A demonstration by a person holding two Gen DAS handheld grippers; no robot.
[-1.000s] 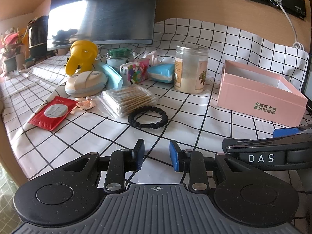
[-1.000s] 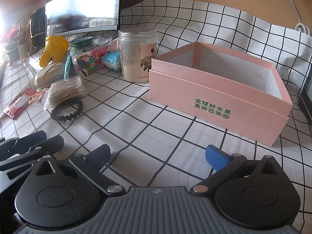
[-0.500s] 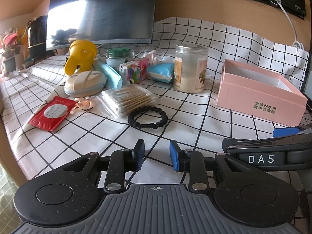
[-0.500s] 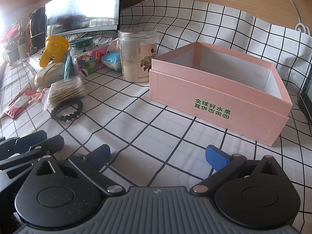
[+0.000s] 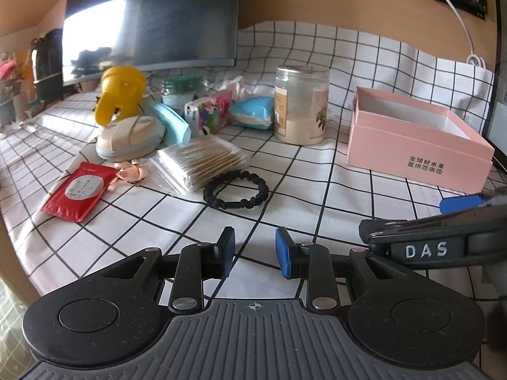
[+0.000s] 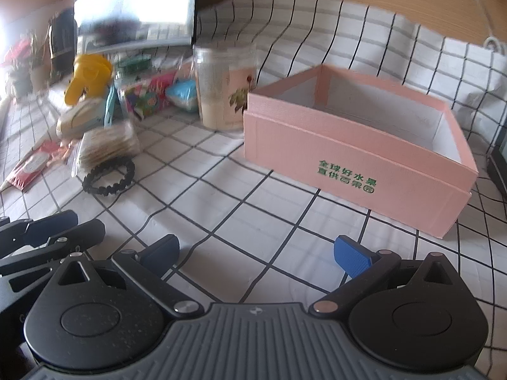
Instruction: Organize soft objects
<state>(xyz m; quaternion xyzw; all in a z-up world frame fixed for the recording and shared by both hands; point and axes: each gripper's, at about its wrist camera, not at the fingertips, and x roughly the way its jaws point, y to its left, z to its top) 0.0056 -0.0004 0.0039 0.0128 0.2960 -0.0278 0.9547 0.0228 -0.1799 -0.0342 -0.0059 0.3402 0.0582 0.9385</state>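
On the far left of the grid-patterned tablecloth (image 5: 317, 196) lies a flat red wipes packet (image 5: 77, 191), with a small peach ribbon bow (image 5: 133, 172) touching its right corner. Behind those sits a cream, blue-edged pouch (image 5: 130, 137), and farther back a yellow plastic toy (image 5: 122, 96) in front of a dark monitor (image 5: 152, 22). Moving right, a clear bag of cotton swabs (image 5: 199, 163) rests beside the pouch, and a black braided hair tie (image 5: 236, 190) lies flat just at its near right edge, touching or nearly touching the bag. Behind the swabs stand a green-lidded jar (image 5: 182, 90), a colourful tissue pack (image 5: 210, 112) and a soft blue packet (image 5: 253, 112), all crowded together. To their right is a clear jar of pale powder (image 5: 301, 104), upright.

Near the front edge, the left gripper (image 5: 255, 248) hovers low over bare cloth, its blue pads a narrow gap apart with nothing between them; the hair tie is a little beyond its tips. Right of it, the right gripper (image 6: 256, 253) is held over the cloth with its fingers spread wide and empty. Farther right and beyond that gripper sits an open pink box (image 6: 348, 158) with green printed characters on its near wall; its white inside shows nothing in it. The soft things all remain in the left cluster, well apart from the box.
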